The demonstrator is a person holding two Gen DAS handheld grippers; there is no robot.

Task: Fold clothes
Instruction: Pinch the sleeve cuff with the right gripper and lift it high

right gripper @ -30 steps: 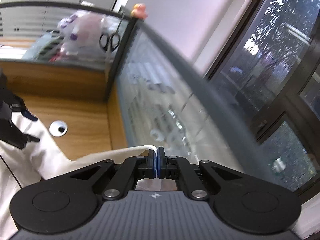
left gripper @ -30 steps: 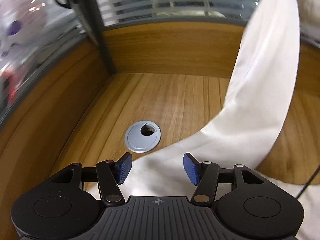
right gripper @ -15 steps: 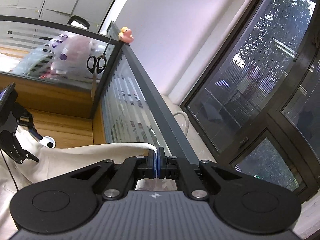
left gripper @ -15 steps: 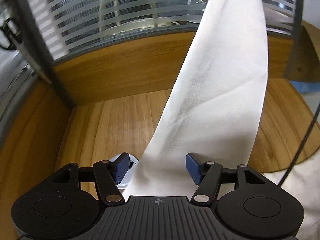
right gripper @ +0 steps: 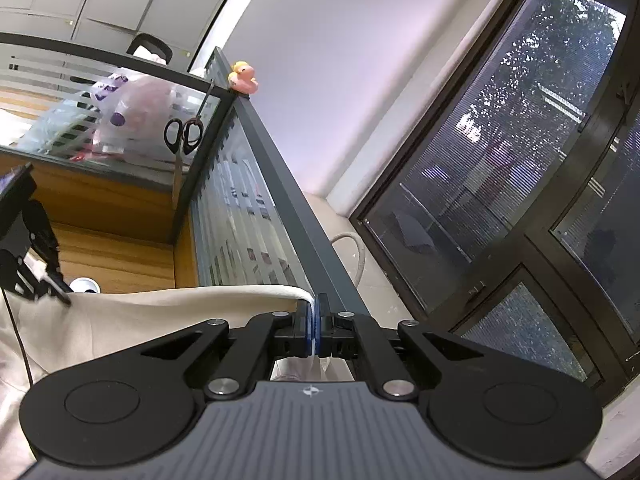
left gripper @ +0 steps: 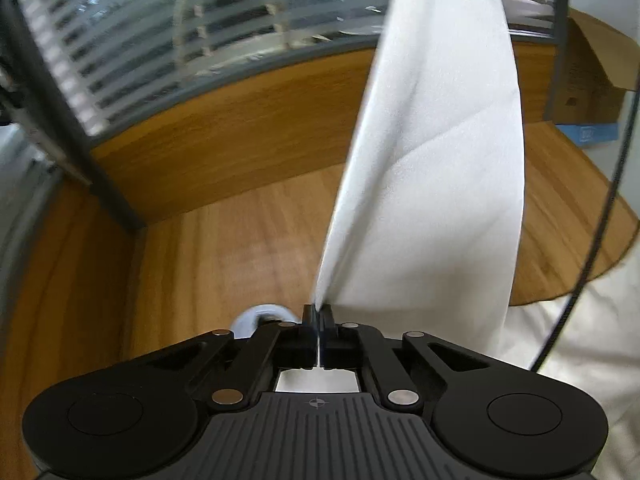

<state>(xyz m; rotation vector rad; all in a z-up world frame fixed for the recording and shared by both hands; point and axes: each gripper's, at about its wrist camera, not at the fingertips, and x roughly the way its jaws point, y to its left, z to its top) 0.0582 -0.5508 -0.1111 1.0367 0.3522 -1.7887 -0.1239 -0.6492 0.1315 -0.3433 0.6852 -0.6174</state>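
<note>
Wooden table (left gripper: 224, 248) boxed in by striped glass partitions (left gripper: 132, 36), seen through the left wrist camera, with a grey cable grommet (left gripper: 260, 314) half hidden behind the left gripper (left gripper: 319, 312). Jaws just closed, now pinched together on a fold of the white garment (left gripper: 436, 184). Cloth stretched taut from that pinch, up and away to the right out of the top of the frame, more of it draped over the table edge at lower right. Thin black cable (left gripper: 600, 216) hung down the right side.

Seen through the right wrist camera, tilted toward a dark window (right gripper: 500, 184) and pale wall. Right gripper (right gripper: 317, 312) held with jaws clamped on the garment's edge (right gripper: 168, 312), fabric running leftward to the other gripper (right gripper: 60, 294) at the frame's left. Scissors (right gripper: 183, 136) hung on the partition, a small toy duck (right gripper: 242, 78) perched on its top rail.
</note>
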